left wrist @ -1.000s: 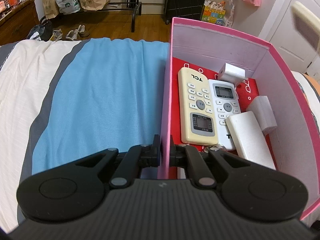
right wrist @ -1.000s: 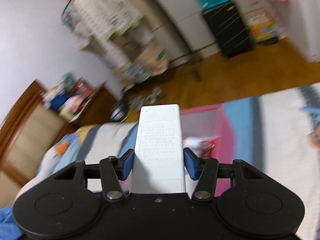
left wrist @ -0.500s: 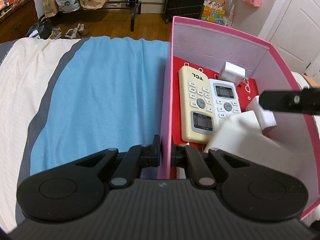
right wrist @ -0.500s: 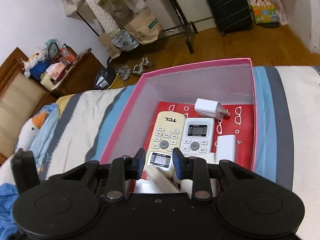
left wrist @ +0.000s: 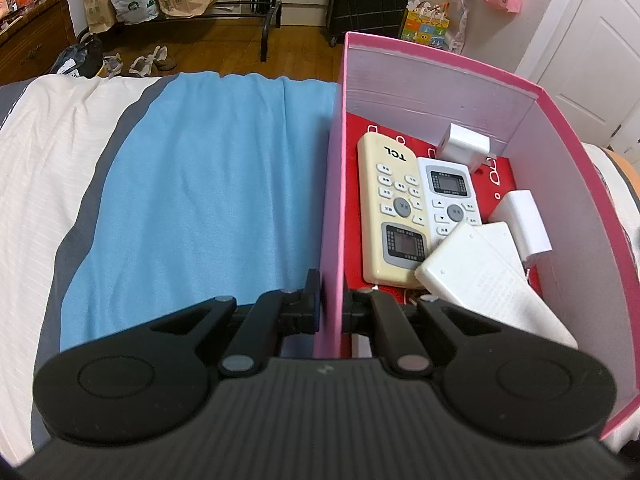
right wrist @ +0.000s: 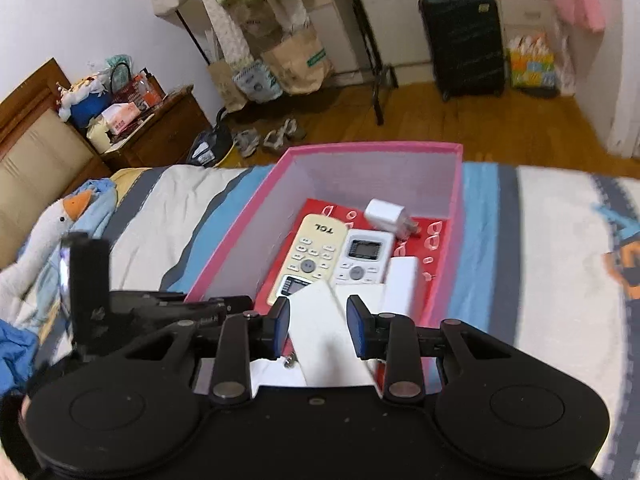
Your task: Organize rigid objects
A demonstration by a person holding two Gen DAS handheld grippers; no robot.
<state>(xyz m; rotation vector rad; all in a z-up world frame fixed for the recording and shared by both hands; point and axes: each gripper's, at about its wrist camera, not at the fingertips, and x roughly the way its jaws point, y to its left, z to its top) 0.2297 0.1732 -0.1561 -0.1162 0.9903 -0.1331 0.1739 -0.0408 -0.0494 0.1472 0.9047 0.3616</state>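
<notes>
The left gripper (left wrist: 332, 300) stays clamped on the near wall of the pink box (left wrist: 560, 184), steadying it on the bed (left wrist: 200, 184). The white remote (left wrist: 480, 280), carried in the right gripper (right wrist: 316, 326) a second ago, now lies face down in the box across the other remotes. The right fingers (right wrist: 280, 324) stand apart beside it, clear of its sides, so this item looks placed.

Pink box (left wrist: 448, 92): matt cardboard; remotes (left wrist: 394, 208): smooth, slightly glossy plastic; blue sheet (left wrist: 208, 184): soft cloth.
</notes>
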